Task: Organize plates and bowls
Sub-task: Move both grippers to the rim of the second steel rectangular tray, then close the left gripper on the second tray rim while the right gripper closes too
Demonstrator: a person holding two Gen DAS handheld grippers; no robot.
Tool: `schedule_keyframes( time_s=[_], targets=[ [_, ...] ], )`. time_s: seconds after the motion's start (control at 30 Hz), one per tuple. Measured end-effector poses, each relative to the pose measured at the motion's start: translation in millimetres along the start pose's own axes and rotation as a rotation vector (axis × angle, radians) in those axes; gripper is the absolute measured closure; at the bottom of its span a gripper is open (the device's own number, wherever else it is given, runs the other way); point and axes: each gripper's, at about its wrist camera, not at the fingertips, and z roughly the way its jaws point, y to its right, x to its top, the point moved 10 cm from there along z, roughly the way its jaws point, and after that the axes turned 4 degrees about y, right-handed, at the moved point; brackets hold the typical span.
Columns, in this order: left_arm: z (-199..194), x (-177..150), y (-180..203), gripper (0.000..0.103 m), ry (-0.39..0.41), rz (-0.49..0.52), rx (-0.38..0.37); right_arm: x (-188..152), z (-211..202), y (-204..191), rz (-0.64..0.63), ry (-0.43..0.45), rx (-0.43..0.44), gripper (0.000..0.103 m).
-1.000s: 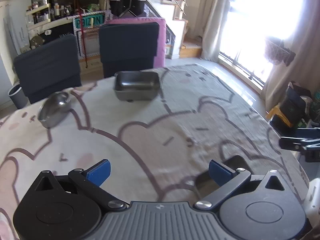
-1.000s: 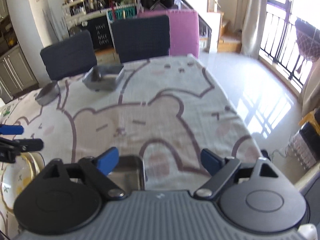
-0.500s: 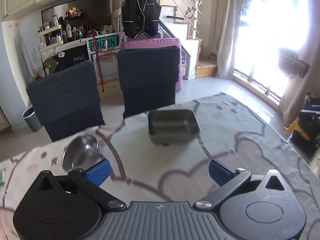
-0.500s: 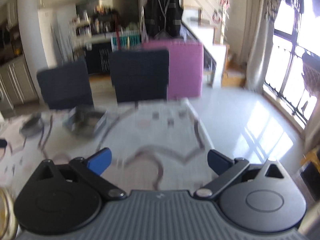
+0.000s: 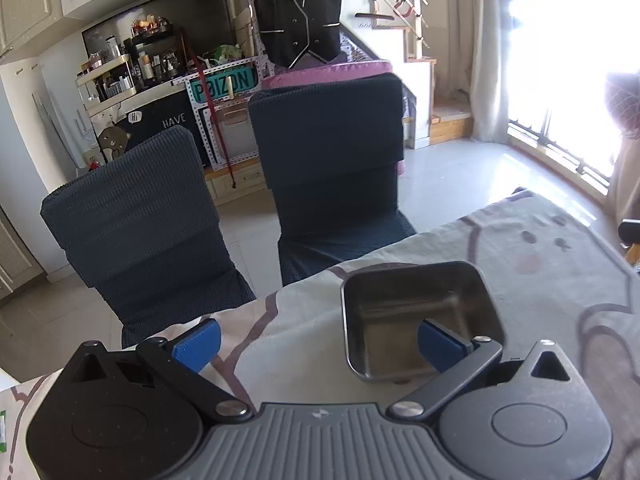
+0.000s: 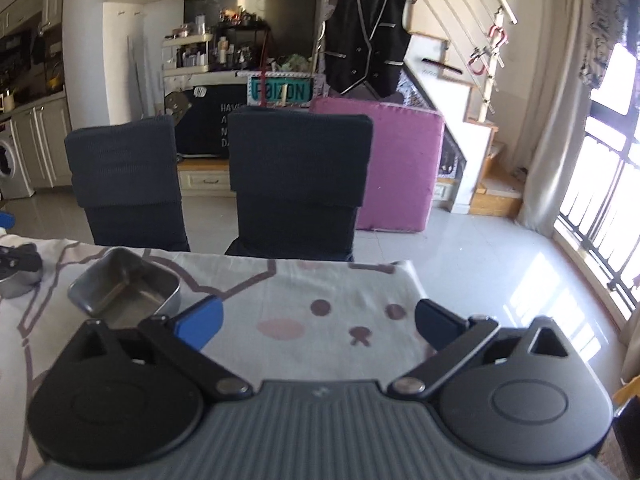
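Note:
A square steel dish (image 5: 400,300) sits empty near the far edge of the table (image 5: 560,264). My left gripper (image 5: 318,344) is open just in front of it, and its right blue pad (image 5: 438,344) shows over the dish's near right part while the left pad is over bare cloth. In the right wrist view the same dish (image 6: 124,294) lies left of my right gripper (image 6: 318,325), which is open wide over the cloth with nothing between its fingers. A round steel bowl (image 6: 14,286) shows at the far left edge, partly hidden by the left gripper's black tip.
The table (image 6: 320,280) wears a bear-pattern cloth and ends just beyond the dish. Two dark chairs (image 5: 140,208) (image 5: 332,152) stand against that far edge. A purple block (image 6: 400,168) stands behind them; the table's right edge drops to a sunlit floor.
Both grippers have moved forward across the table towards its far edge. The square dish, far off a second ago, now lies right under the left gripper's fingers. The round bowl has left the left view.

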Motion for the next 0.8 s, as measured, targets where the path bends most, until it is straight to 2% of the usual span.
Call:
schedule_keyframes(
  time_s=[0.13,0.37,0.47,0.6,0.8],
  targets=[
    [21.7,-2.4,0.3,0.003,-0.015,-0.028,-0.002,-5.6,33.2,-29.1,0.076,-0.061,0.084,0.0],
    [50.2,-15.9,6.2,0.033,-0.074,-0.045,-0.008,-25.4,61.8,-86.3,0.286,-0.218,0.201,0.003],
    [57.7,-17.6,6.1,0.043,-0.074,-0.071,0.002,-31.4,65.5,-103.7,0.296,-0.243,0.234,0.012],
    [67.7,-23.5,6.8,0.057,-0.11,-0.094,-0.001,-36.1,74.7,-119.9,0.262,-0.239,0.201,0.023],
    [66.1,-27.1,7.1,0.094,-0.137,-0.192,-0.048,-36.1,79.7,-128.8,0.3,-0.194,0.229,0.047]
  ],
)
